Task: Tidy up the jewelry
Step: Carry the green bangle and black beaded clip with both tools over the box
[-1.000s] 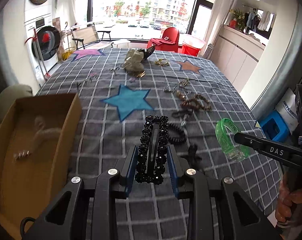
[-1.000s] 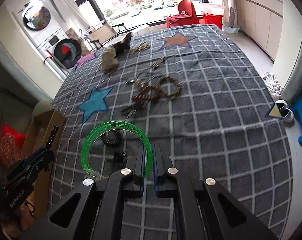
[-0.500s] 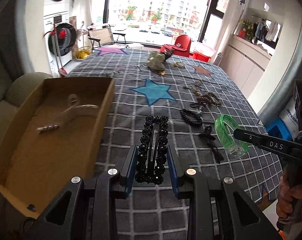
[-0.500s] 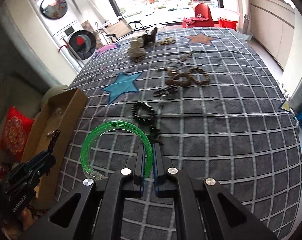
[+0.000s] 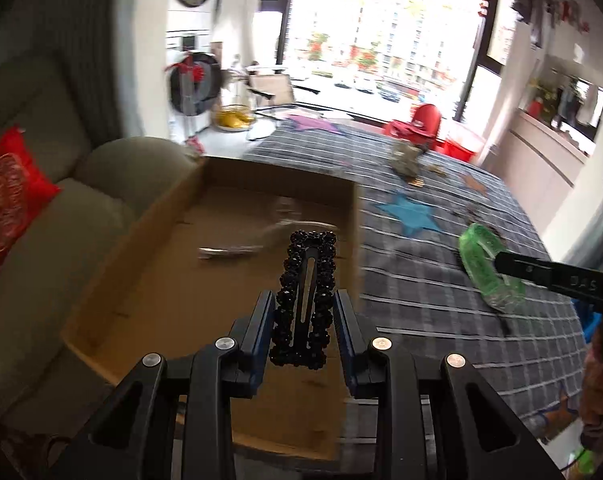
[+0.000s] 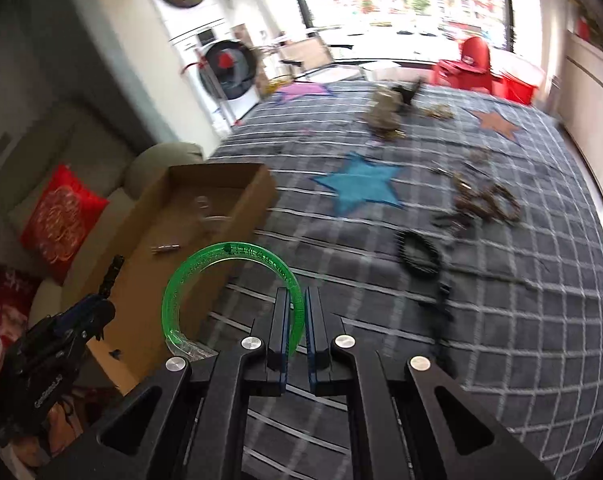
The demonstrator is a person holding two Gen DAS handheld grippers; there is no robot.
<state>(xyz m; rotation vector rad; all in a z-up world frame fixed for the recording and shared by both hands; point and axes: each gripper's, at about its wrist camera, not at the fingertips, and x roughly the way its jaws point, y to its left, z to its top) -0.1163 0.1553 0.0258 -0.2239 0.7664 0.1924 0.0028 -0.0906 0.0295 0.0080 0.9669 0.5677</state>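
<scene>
My left gripper [image 5: 303,320] is shut on a black beaded hair clip [image 5: 306,296] and holds it above the open cardboard box [image 5: 181,280], near the box's right wall. A pale hair clip [image 5: 261,240] lies inside the box. My right gripper [image 6: 297,320] is shut on a green translucent bangle [image 6: 221,280], held above the checked cloth just right of the box [image 6: 205,216]. The bangle also shows in the left wrist view [image 5: 485,268]. The left gripper shows in the right wrist view [image 6: 81,312].
The grey checked cloth [image 6: 501,320] carries a black coiled band [image 6: 419,252], brown bead bracelets [image 6: 485,204] and a pile of jewelry [image 6: 385,112] at the far end. A sofa with a red cushion [image 5: 5,200] stands left of the box.
My left gripper has swung left with the black clip, from over the cloth to over the box. My right gripper has followed left with the bangle, closer to the box.
</scene>
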